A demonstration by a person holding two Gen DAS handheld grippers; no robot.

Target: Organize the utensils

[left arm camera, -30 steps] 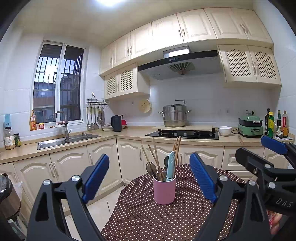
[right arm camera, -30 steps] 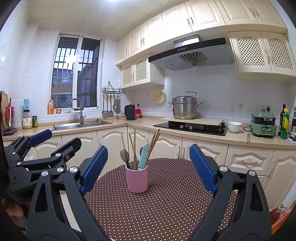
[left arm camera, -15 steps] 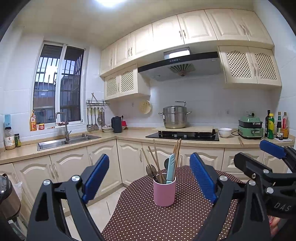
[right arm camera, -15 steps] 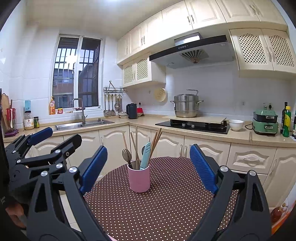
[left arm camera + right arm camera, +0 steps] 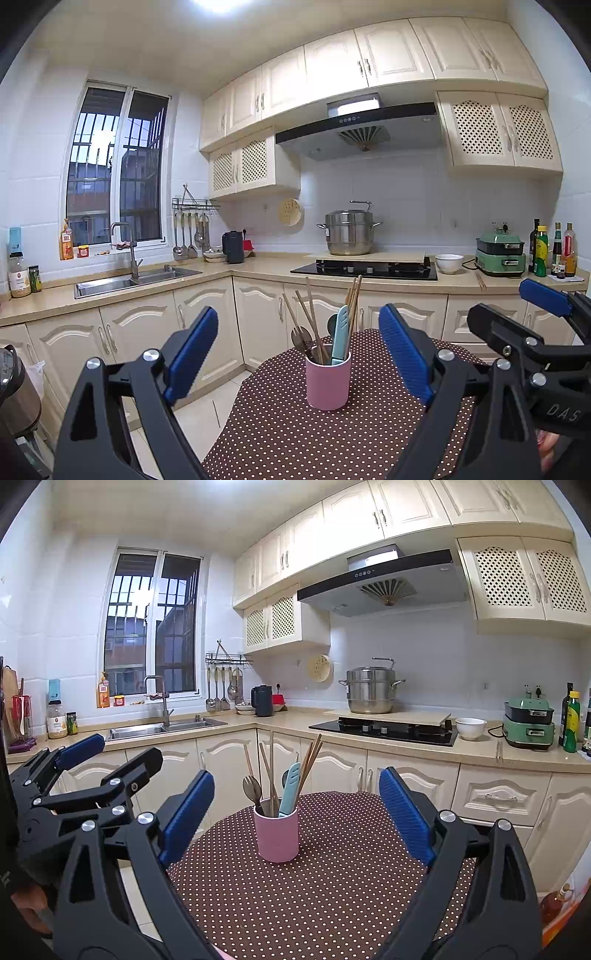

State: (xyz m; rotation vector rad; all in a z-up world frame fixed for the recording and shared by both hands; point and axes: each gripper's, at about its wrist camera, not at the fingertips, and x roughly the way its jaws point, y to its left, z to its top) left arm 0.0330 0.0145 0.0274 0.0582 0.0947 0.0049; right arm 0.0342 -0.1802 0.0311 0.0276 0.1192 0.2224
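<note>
Utensil ends hidden inside the pink cup (image 5: 328, 382) — bottle (image 5: 556, 901) labels unreadable.

Both views are bright and evenly lit, mainly by a ceiling light (image 5: 218, 5) that blows out to white glare at twelve o'clock in the left wrist view, while the window (image 5: 114, 184) at nine o'clock shows only dim bluish daylight. The fisheye lens bows the upper cabinets (image 5: 388, 513) and the surface's edge into curves and leaves black vignette at the corners. Focus is crisp throughout with no motion blur, shadows are soft, and faint sheen lies on the steel pot (image 5: 371, 696).
</note>
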